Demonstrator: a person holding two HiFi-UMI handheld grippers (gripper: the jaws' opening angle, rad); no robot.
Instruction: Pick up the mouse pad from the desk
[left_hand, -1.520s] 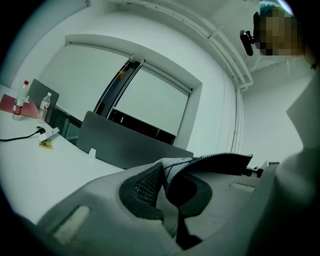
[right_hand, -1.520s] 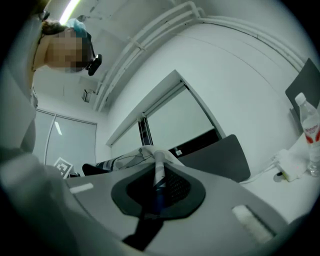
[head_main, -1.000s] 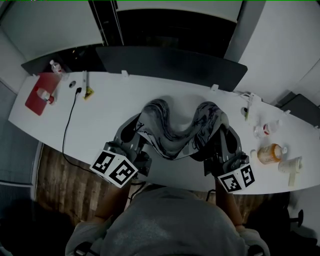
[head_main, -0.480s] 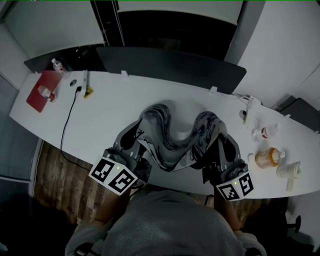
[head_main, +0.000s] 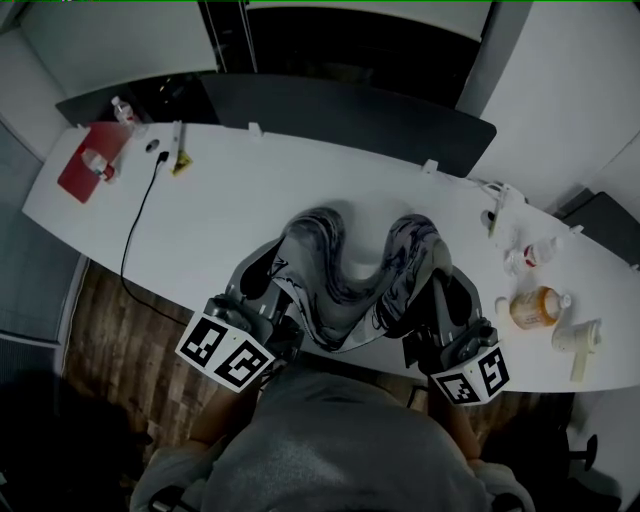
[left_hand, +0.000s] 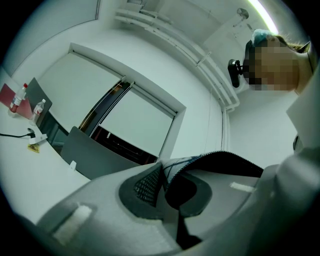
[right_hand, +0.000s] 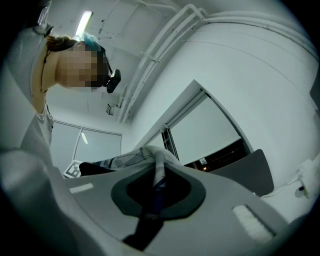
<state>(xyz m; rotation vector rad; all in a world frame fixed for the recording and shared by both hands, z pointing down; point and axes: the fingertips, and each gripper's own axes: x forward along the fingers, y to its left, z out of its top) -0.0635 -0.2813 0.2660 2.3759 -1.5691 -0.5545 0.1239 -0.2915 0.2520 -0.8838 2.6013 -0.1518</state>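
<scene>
The mouse pad (head_main: 345, 275), grey with dark swirls and a black underside, hangs off the white desk (head_main: 230, 215) between my two grippers and sags in the middle. My left gripper (head_main: 283, 262) is shut on its left edge, my right gripper (head_main: 432, 268) on its right edge. In the left gripper view the pad's edge (left_hand: 210, 160) curls out from between the shut jaws. A thin fold of the pad (right_hand: 159, 172) is pinched between the jaws in the right gripper view.
A red notebook (head_main: 85, 162) with a small bottle lies at the desk's far left, beside a black cable (head_main: 140, 225). An orange bottle (head_main: 535, 306), a white cup (head_main: 575, 335) and small items sit at the right. A dark partition (head_main: 350, 115) backs the desk.
Both grippers have drawn back toward the person with the pad held between them. The pad hangs a little nearer the desk's front edge.
</scene>
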